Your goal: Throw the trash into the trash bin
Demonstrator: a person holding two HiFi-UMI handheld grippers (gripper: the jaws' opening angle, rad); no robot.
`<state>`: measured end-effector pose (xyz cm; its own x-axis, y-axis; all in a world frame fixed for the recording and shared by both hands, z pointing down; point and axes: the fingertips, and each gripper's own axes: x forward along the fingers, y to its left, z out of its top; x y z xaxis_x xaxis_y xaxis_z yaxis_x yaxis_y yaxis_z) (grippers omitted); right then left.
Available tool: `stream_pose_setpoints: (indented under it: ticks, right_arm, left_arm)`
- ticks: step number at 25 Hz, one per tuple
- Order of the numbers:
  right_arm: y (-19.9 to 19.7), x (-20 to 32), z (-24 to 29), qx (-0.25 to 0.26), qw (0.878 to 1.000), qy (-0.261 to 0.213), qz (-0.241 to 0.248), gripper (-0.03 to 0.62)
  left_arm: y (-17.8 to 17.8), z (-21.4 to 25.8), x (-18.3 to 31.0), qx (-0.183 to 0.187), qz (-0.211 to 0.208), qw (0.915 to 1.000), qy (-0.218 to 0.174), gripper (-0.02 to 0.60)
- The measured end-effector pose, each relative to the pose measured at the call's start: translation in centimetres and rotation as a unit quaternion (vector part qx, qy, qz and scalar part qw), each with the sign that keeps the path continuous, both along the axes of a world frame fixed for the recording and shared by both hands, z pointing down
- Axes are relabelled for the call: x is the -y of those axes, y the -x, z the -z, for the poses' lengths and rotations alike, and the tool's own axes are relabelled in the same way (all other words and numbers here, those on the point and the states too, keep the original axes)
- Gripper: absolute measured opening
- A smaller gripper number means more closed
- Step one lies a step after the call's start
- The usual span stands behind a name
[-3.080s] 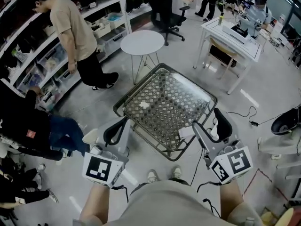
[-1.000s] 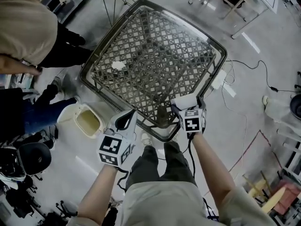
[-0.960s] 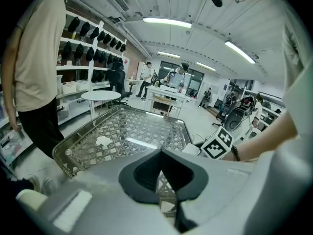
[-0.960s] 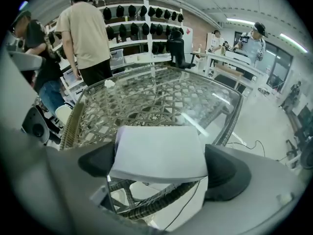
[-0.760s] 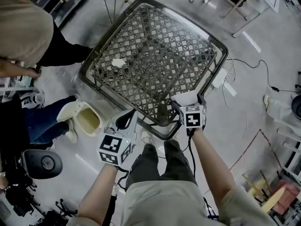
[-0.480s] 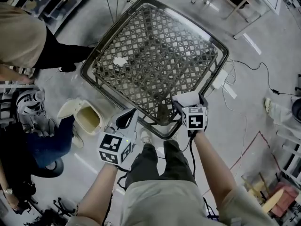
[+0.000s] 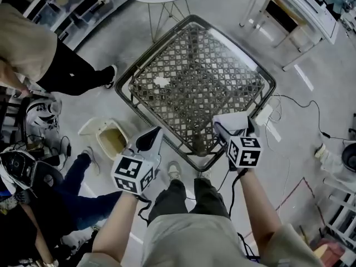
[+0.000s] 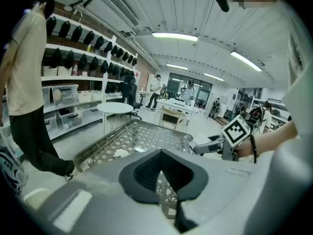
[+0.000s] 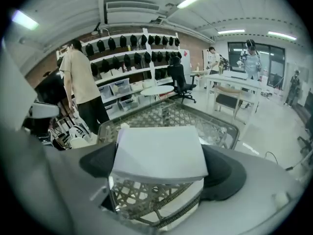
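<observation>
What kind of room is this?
Probably a lab or workshop: long wall shelves holding storage bins, white work desks with equipment, an office chair, and several people busy around the room.

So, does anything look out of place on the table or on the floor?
A small crumpled white scrap lies on the lattice table; it looks like trash left behind. The right tool holds a white paper. The open bin on the floor looks normal.

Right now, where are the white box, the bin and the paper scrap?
white box point(image 9: 159, 153): right gripper view, its top face.
bin point(image 7: 113, 140): head view, its inside.
paper scrap point(image 7: 162, 82): head view, its middle.
</observation>
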<state>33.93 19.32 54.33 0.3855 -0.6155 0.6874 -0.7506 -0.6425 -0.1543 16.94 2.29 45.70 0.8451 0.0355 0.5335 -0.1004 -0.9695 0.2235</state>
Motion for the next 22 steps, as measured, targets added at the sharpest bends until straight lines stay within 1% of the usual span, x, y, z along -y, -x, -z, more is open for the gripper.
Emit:
stream_pose_setpoints:
  ticks: [3, 7, 11, 15, 19, 22]
  right_arm:
    - [0.5, 3.3, 4.8, -0.026, 0.999, -0.033, 0.027, 0.543]
    - [1.9, 7.9, 9.8, -0.041, 0.994, -0.075, 0.071, 0.543]
    - [4.0, 13.4, 13.4, -0.046, 0.985, -0.11, 0.124, 0.543]
    - [8.6, 19.7, 15.0, -0.035, 0.972, -0.135, 0.188, 0.542]
    - [15.0, 26.1, 14.4, -0.009, 0.955, -0.148, 0.258, 0.541]
    - [19.4, 30.1, 12.9, 0.013, 0.944, -0.15, 0.293, 0.541]
  left_arm:
    - [1.4, 2.6, 2.5, -0.018, 0.026, 0.9993, -0.018, 0.002]
    - [3.7, 5.3, 5.4, -0.032, 0.066, 0.9963, -0.045, 0.002]
    - [7.0, 7.3, 8.8, -0.038, 0.126, 0.9898, -0.054, 0.002]
    - [12.9, 8.0, 12.5, -0.034, 0.198, 0.9774, -0.066, 0.002]
    - [19.9, 7.5, 15.8, -0.026, 0.271, 0.9595, -0.072, 0.002]
    - [24.0, 6.4, 17.7, -0.019, 0.301, 0.9505, -0.073, 0.002]
